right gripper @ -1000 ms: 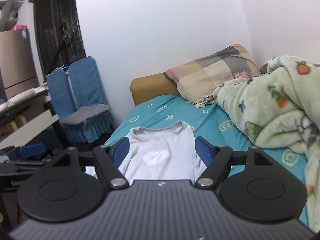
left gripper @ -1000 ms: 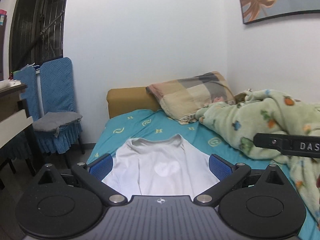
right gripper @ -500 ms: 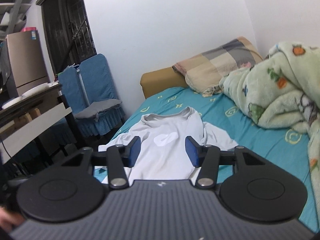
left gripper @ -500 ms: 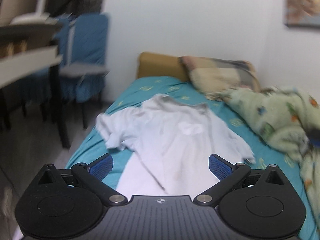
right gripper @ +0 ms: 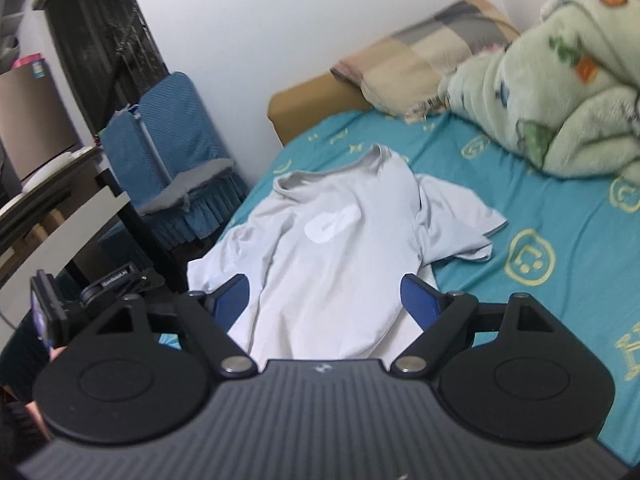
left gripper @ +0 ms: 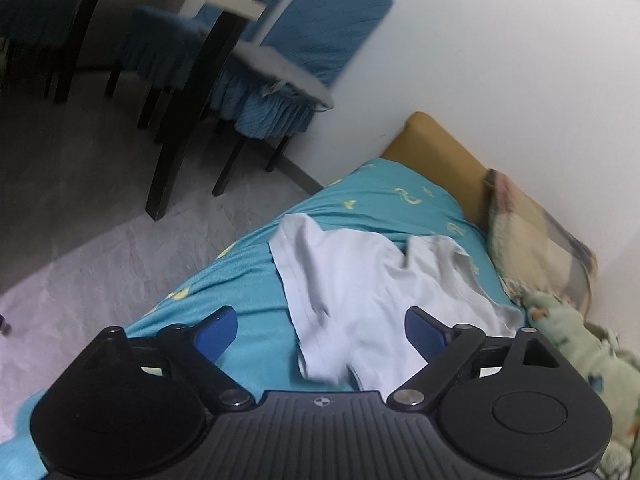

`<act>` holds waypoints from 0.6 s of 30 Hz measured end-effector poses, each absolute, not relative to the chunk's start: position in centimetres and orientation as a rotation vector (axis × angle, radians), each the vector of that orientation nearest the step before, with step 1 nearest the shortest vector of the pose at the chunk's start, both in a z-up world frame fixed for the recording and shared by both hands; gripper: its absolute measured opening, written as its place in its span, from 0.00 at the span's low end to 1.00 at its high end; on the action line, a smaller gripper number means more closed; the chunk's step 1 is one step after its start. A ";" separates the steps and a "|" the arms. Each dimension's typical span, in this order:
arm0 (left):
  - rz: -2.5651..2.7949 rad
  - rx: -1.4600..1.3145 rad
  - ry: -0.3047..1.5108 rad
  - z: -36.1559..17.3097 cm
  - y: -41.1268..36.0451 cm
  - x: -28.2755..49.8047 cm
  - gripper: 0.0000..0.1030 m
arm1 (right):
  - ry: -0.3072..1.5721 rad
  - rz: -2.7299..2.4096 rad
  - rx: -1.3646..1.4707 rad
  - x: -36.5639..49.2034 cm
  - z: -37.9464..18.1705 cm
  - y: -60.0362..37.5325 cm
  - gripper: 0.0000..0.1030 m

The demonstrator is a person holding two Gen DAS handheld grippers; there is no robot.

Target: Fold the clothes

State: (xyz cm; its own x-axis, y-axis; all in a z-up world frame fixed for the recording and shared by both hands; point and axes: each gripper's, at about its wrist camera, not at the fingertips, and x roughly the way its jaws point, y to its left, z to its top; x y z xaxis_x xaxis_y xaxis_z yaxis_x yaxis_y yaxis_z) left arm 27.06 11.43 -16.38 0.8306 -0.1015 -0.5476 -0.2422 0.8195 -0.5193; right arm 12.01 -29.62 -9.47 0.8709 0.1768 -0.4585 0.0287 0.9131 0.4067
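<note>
L gripper (left gripper: 320, 330) swung to shirt (left gripper: 372, 288) edge.

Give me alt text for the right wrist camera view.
A pale grey T-shirt lies spread on a teal bedsheet, framed by the open right tool. A green blanket and pillow lie beyond.

Teal bedsheet (right gripper: 560, 208), plaid pillow (right gripper: 420, 56), green blanket (right gripper: 560, 92) (bunched), blue chair (left gripper: 316, 40)

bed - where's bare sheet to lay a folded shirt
Bare teal sheet lies between the white t-shirt and the green blanket, and a strip beyond its collar by the headboard. Crowded: blanket and pillow corner.
</note>
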 end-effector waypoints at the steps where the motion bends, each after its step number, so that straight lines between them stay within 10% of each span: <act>1: 0.082 -0.621 0.599 -17.1 11.7 28.4 0.84 | 0.518 0.071 0.411 12.8 -9.9 -29.6 0.82; 6: 0.081 -0.551 0.631 -19.1 11.4 34.9 0.72 | 0.563 0.027 0.399 15.4 -12.2 -29.8 0.82; 9: 0.082 -0.453 0.667 -19.5 10.7 38.8 0.43 | 0.585 0.001 0.396 16.5 -13.2 -29.9 0.82; 11: 0.083 -0.388 0.691 -19.8 10.2 41.4 0.07 | 0.593 -0.024 0.387 17.2 -13.8 -29.9 0.81; 18: 0.187 -0.028 0.618 -13.5 9.7 49.1 0.03 | 0.473 -0.155 0.308 18.4 -13.2 -30.0 0.81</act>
